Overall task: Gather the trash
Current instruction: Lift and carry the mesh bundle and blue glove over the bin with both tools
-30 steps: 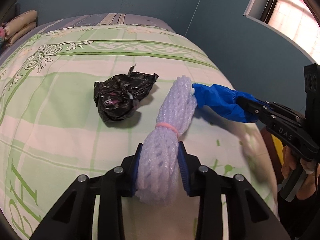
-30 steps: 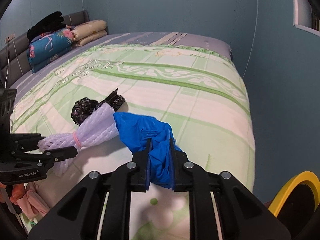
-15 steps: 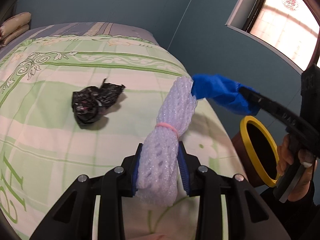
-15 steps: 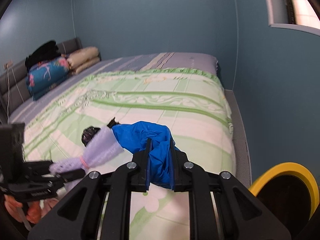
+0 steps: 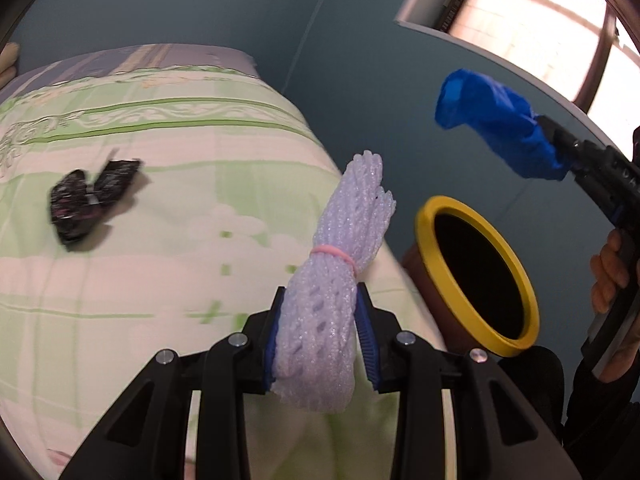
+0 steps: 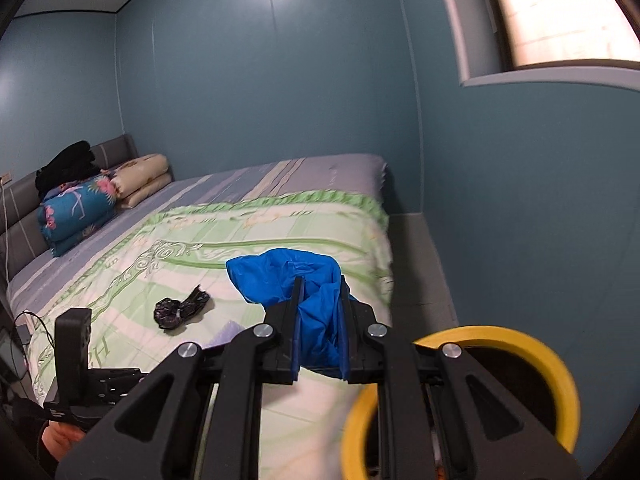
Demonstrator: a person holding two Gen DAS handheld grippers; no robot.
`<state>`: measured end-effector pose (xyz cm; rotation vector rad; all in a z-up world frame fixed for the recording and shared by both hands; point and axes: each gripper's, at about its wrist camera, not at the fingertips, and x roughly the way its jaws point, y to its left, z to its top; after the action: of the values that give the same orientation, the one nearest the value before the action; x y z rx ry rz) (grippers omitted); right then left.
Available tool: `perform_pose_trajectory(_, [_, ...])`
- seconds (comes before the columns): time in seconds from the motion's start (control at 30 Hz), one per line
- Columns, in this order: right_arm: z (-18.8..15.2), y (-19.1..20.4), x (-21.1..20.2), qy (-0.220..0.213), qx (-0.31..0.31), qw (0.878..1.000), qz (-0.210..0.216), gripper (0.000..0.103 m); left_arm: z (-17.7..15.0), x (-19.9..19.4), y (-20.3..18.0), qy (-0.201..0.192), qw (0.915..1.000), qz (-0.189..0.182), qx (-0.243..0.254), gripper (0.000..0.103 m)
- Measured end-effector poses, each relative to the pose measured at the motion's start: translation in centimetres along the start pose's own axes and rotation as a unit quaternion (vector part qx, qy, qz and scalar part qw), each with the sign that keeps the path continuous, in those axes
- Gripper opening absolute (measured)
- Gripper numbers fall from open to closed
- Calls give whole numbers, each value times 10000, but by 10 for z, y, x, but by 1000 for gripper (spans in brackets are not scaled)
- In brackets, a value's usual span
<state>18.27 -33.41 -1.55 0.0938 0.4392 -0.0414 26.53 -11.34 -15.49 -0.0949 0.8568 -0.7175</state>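
My left gripper (image 5: pixel 322 334) is shut on a pale lilac foam net bundle (image 5: pixel 340 264) tied with a pink band, held in the air over the bed's edge. My right gripper (image 6: pixel 319 326) is shut on a crumpled blue plastic bag (image 6: pixel 292 280), lifted above the bed; the blue bag (image 5: pixel 496 132) also shows in the left wrist view, high above the bin. A bin with a yellow rim (image 5: pixel 476 272) stands on the floor beside the bed; its rim (image 6: pixel 520 342) lies just below and right of my right gripper. A crumpled black bag (image 5: pixel 86 204) lies on the bedspread (image 5: pixel 160 240).
The bed with its green and cream cover (image 6: pixel 200 248) fills the left, with folded quilts and pillows (image 6: pixel 80 208) at its head. A blue wall and a window sill (image 6: pixel 540 76) close the right side. A narrow strip of floor (image 6: pixel 416 272) runs between bed and wall.
Both grippers have lifted off the bed and swung right toward the bin, each keeping its load. The yellow-rimmed bin has come into full view; the black bag has fallen behind to the left.
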Motion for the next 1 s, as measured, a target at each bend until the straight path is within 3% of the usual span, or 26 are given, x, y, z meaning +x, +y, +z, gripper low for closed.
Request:
perform_pose_trajectory(0.4, [-1,-61,-70,-447,288,9974,-488,13,18,43,-89,139,9964,-682,477,31])
perform_pose_trajectory(0.77, [10,-91,-113,-874,312,9916,-898,13,54,19,-155,-260,9905,-1024,883,31])
perform_pose_trajectory(1.0, [11,-102,-131,-1010,409,9858,-1280,13,71,12,-186,-354,9886,-924,1134,31])
